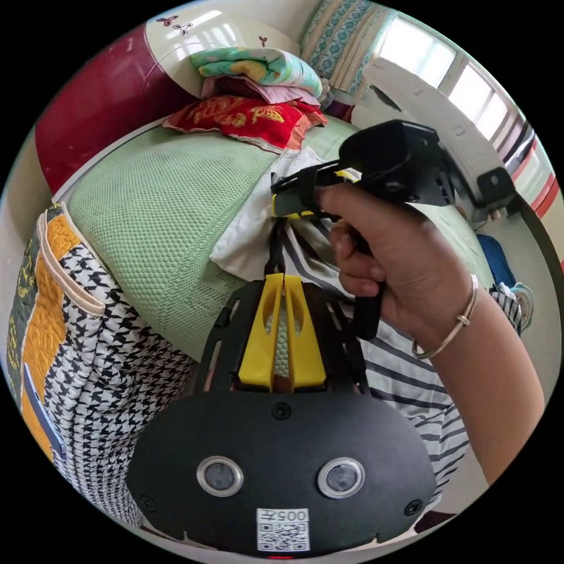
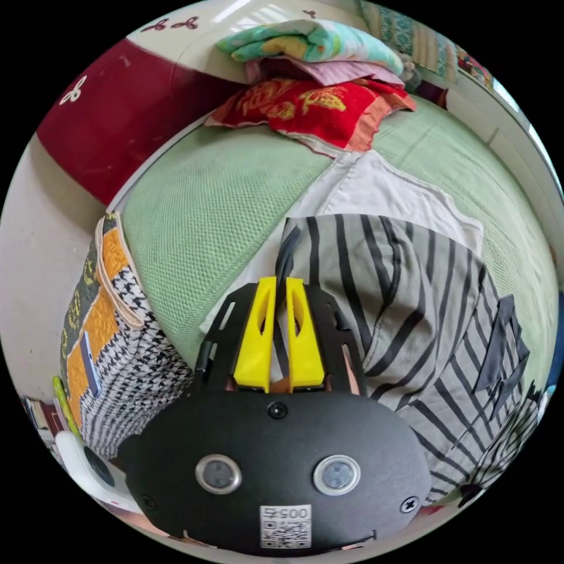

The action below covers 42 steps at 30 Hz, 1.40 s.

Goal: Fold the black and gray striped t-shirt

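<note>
Here, both tongs on shirt [image 2: 405, 305].

The right gripper [image 2: 281, 282] pinches the striped t-shirt's [image 2: 411, 305] dark edge above the green bed [image 2: 217, 205].

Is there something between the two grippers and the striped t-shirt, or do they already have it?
Nothing visible stands between. The left gripper and the right gripper each pinch a black edge of the striped t-shirt, which lies on the white cloth on the green bed.

Green bed [image 2: 223, 200] — white cloth [image 2: 382, 194], red pillow [image 2: 311, 111] on it.
</note>
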Each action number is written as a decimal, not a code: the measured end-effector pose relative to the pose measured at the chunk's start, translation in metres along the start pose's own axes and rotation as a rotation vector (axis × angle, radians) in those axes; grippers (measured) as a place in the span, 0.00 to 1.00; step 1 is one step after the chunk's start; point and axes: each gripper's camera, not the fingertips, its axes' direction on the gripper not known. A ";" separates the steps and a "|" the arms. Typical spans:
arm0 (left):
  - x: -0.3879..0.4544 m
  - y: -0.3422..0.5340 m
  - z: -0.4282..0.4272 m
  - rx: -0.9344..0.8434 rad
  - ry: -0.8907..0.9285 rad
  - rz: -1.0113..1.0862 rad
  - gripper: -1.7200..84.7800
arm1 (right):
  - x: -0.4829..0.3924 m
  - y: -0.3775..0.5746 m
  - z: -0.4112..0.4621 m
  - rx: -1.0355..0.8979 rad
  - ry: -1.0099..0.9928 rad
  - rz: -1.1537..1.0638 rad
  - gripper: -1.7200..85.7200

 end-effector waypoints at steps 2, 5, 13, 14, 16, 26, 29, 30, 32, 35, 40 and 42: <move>0.003 -0.001 -0.013 0.028 0.011 0.025 0.02 | 0.013 0.004 -0.026 0.061 -0.039 -0.007 0.06; 0.009 -0.001 -0.036 0.087 0.095 0.064 0.02 | 0.038 0.012 -0.061 0.130 -0.054 0.012 0.05; 0.047 0.015 -0.061 0.084 0.204 0.204 0.02 | 0.156 0.077 -0.151 0.335 -0.070 0.222 0.02; 0.049 0.017 -0.059 0.077 0.207 0.205 0.02 | 0.176 0.092 -0.156 0.344 -0.055 0.256 0.02; 0.058 0.022 -0.050 0.038 0.217 0.213 0.04 | 0.203 0.114 -0.154 0.329 -0.015 0.307 0.03; 0.091 0.016 -0.001 -0.045 0.109 0.227 0.12 | 0.296 0.198 -0.112 0.178 -0.008 0.501 0.08; 0.092 -0.002 0.019 -0.063 0.073 0.200 0.14 | 0.295 0.198 -0.105 0.157 0.003 0.457 0.09; 0.092 -0.010 0.027 -0.066 0.059 0.190 0.14 | 0.294 0.197 -0.104 0.154 0.010 0.447 0.09; 0.092 -0.020 0.040 -0.078 0.037 0.187 0.14 | 0.294 0.192 -0.098 0.145 0.034 0.425 0.10; 0.096 -0.032 0.063 -0.123 0.030 0.205 0.13 | 0.298 0.183 -0.093 0.156 0.008 0.416 0.11; 0.102 -0.037 0.083 -0.119 0.039 0.240 0.12 | 0.300 0.143 -0.093 0.191 -0.041 0.362 0.12; 0.101 -0.038 0.089 -0.116 0.048 0.248 0.11 | 0.295 0.115 -0.094 0.193 -0.030 0.323 0.14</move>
